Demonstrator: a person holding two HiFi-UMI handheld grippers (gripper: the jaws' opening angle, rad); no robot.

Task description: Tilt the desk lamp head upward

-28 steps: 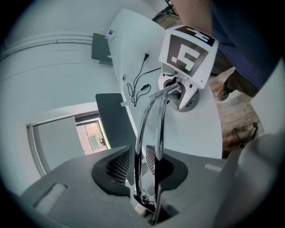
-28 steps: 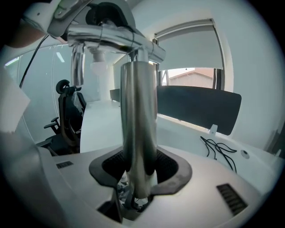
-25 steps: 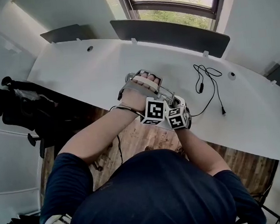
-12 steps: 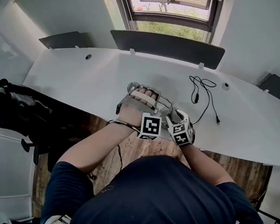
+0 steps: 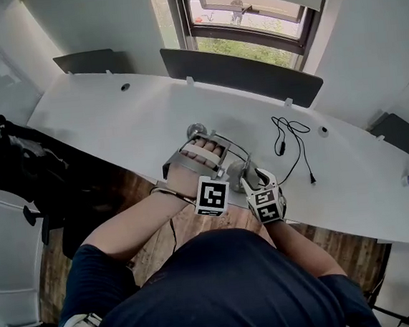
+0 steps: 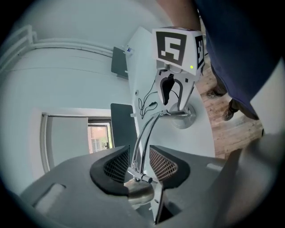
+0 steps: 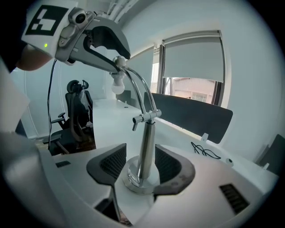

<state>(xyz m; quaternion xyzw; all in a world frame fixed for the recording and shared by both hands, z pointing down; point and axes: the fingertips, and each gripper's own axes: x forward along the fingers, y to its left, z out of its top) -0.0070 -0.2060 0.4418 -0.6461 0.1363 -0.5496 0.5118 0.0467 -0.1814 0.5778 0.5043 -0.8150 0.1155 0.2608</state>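
A chrome desk lamp stands near the front edge of the white desk (image 5: 114, 117). Its round base (image 5: 235, 170) carries an upright post (image 7: 146, 147). From the post, twin curved rods (image 6: 144, 133) run to the small head (image 6: 139, 194). My left gripper (image 6: 133, 164) straddles the rods just above the head, with slim gaps at both pads. In the right gripper view the left gripper (image 7: 116, 58) hangs over the pale head (image 7: 116, 84). My right gripper (image 7: 140, 167) brackets the post low down, its pads clear on both sides.
A black cable (image 5: 292, 140) lies on the desk to the right of the lamp. Dark partition panels (image 5: 239, 69) line the far edge below a window. An office chair with black clothing (image 5: 17, 163) stands at the left, over wooden floor.
Both grippers stay at the lamp. The whole scene has slid slightly in the head view, and the two marker cubes sit a little lower in it.
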